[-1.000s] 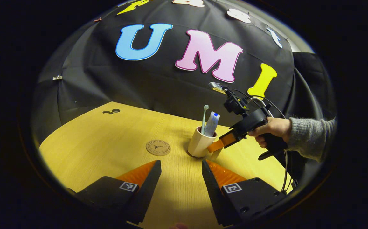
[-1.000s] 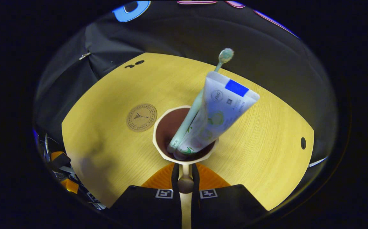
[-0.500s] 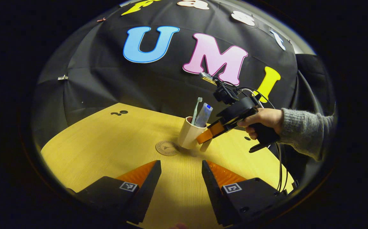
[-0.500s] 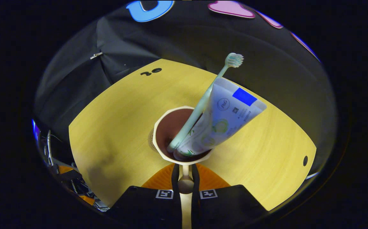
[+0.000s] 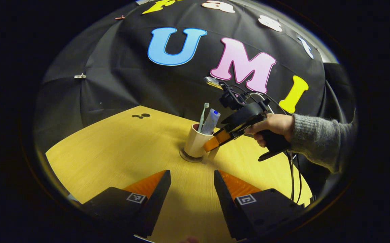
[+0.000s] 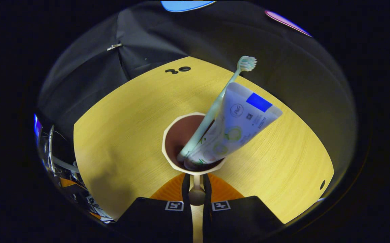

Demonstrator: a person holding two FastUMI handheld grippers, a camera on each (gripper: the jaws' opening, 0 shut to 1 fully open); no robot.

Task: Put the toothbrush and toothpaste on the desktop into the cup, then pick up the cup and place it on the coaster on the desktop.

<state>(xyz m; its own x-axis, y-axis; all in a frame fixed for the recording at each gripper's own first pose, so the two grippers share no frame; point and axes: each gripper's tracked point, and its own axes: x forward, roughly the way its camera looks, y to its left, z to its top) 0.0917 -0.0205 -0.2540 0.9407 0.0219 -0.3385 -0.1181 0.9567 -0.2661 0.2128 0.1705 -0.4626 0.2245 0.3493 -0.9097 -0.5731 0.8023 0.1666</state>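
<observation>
Your right gripper (image 6: pixel 197 189) is clamped tight on the handle (image 6: pixel 197 195) of the cup (image 6: pixel 195 143), both fingers pressing on it. The toothbrush (image 6: pixel 215 108) and toothpaste (image 6: pixel 235 126) lean inside. Over the last second you have carried the cup leftward across the desktop (image 5: pixel 120 152); in the left gripper view it now sits over the coaster (image 5: pixel 185 157), whose edge peeks out under the base. Whether it has touched down I cannot tell. If it has, only the release seems left. Your left gripper (image 5: pixel 192 184) hangs wide open and empty, well back from the cup.
</observation>
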